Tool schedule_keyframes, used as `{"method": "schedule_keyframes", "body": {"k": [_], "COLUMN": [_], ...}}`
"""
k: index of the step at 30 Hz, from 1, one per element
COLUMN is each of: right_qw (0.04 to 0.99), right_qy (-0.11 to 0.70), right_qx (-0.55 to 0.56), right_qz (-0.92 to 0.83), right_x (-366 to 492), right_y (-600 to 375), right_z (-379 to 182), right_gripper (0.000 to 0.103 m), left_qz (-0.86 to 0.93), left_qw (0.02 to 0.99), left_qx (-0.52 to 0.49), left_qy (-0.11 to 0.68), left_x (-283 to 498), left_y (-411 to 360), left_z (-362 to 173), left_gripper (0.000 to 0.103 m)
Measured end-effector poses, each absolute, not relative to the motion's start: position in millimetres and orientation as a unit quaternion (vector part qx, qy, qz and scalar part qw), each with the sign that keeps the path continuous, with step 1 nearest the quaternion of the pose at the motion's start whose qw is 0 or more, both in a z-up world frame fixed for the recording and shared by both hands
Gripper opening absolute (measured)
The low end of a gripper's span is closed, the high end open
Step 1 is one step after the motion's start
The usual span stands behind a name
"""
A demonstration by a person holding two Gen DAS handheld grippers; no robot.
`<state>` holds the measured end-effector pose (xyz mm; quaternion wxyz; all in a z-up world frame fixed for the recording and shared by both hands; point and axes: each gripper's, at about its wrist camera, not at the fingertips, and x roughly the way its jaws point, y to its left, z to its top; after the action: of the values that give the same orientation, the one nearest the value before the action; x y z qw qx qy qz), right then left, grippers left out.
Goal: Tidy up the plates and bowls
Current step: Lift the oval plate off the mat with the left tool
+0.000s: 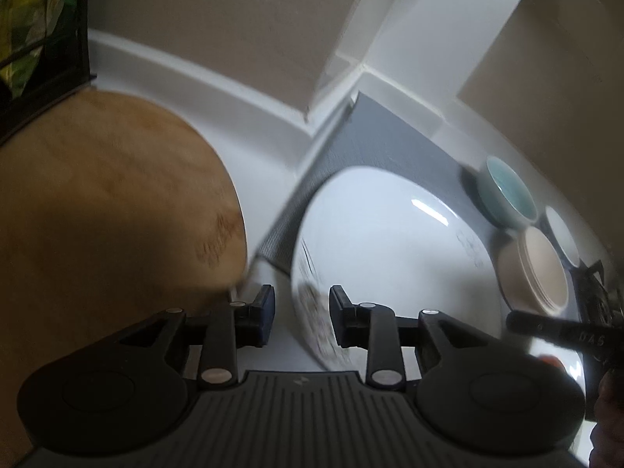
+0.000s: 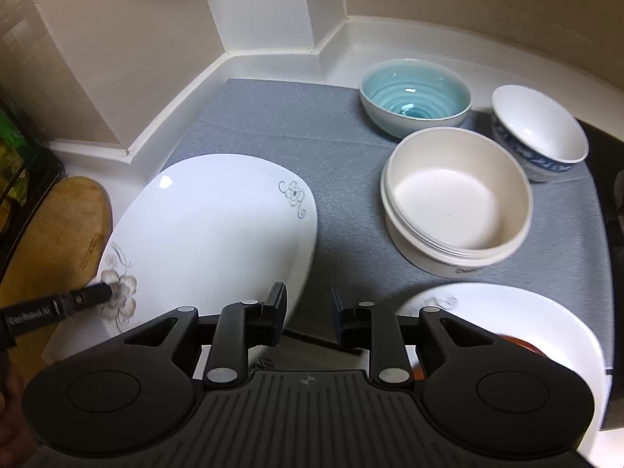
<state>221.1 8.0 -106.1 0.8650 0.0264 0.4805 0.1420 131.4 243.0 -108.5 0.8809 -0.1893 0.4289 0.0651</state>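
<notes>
Counter corner: white worktop with raised white edging under beige walls; grey mat [image 2: 343,163] spread into the corner to cushion the crockery.
Large plate [image 2: 210,234]: white, flower print, near the mat's left edge, overhanging toward the front; appears tilted, right rim lifted, though blur makes this uncertain.
Left gripper [image 1: 302,308]: jaws apart, plate rim showing between them, pads not seen pressing on it; reads as released.
Left gripper from the right view: one finger [image 2: 84,298] resting at the plate's left flower print.
Right gripper [image 2: 308,316]: jaws slightly apart above the mat's front edge, between the two plates, nothing gripped.
Second plate [image 2: 518,316]: white, at the mat's front right corner, something reddish-brown lying on it, half hidden by the gripper.
Cream bowls [image 2: 460,202]: nested into one stack at mid-right, saving room.
Teal bowl [image 2: 415,95]: at the mat's back edge.
Blue-and-white bowl [image 2: 538,132]: at the back right, just beside the stack.
Wooden board [image 1: 109,202]: off the mat's left side.
Likely step: plates not yet stacked; bowls already gathered to the right.
</notes>
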Motion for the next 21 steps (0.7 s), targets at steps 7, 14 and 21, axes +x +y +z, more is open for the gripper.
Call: {"method": "schedule_keyframes", "body": {"k": [7, 14, 21], "right_qw": [0.854, 0.844, 0.836], "right_qy": [0.503, 0.523, 0.533], "right_qx": [0.043, 0.055, 0.053], "right_qz": [0.126, 0.110, 0.120], "right_x": [244, 254, 257], "right_y": [21, 27, 33], "right_z": [-123, -136, -139], "right_gripper": [0.028, 0.030, 0.032], "left_qz": [0.051, 0.027, 0.001], "left_qw": [0.889, 0.886, 0.888], "left_qx": [-0.157, -0.149, -0.137], "left_qy": [0.426, 0.438, 0.440], "left_x": [166, 188, 184], "left_y": [253, 255, 250], "left_z": [-113, -125, -128], "left_gripper": [0.034, 0.034, 0.018]}}
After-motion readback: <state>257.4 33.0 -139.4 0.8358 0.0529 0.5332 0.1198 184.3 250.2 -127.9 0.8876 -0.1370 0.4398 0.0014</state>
